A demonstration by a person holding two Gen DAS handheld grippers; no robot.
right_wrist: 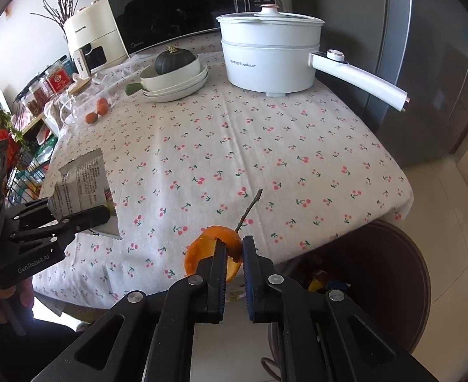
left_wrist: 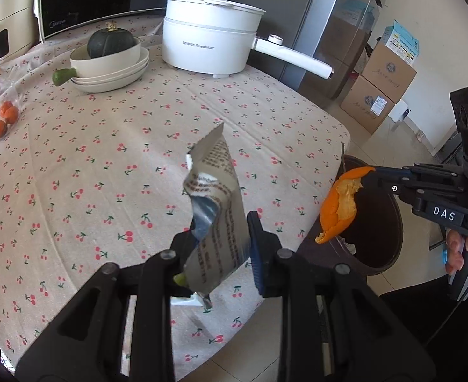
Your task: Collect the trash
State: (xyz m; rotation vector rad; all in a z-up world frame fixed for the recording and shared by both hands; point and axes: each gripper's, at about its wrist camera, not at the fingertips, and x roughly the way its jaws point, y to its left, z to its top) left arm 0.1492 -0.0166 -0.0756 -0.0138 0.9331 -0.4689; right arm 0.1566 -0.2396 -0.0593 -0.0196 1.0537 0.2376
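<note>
My left gripper (left_wrist: 221,232) is shut on a crumpled silver snack wrapper (left_wrist: 216,203) with printed text, held above the cherry-print tablecloth (left_wrist: 106,159). It also shows in the right wrist view (right_wrist: 81,184) at the left. My right gripper (right_wrist: 234,248) is shut on an orange peel (right_wrist: 202,251) with a thin stem (right_wrist: 249,207), at the table's near edge. In the left wrist view the peel (left_wrist: 339,203) hangs over the dark brown trash bin (left_wrist: 380,222). The bin (right_wrist: 393,273) stands on the floor beside the table.
A white electric pot (left_wrist: 211,38) with a long handle, stacked bowls (left_wrist: 112,67) holding a dark green squash (left_wrist: 111,43), and small oranges (left_wrist: 4,117) stand on the table. A microwave (right_wrist: 176,9) is at the back. Cardboard boxes (left_wrist: 380,86) stand on the floor.
</note>
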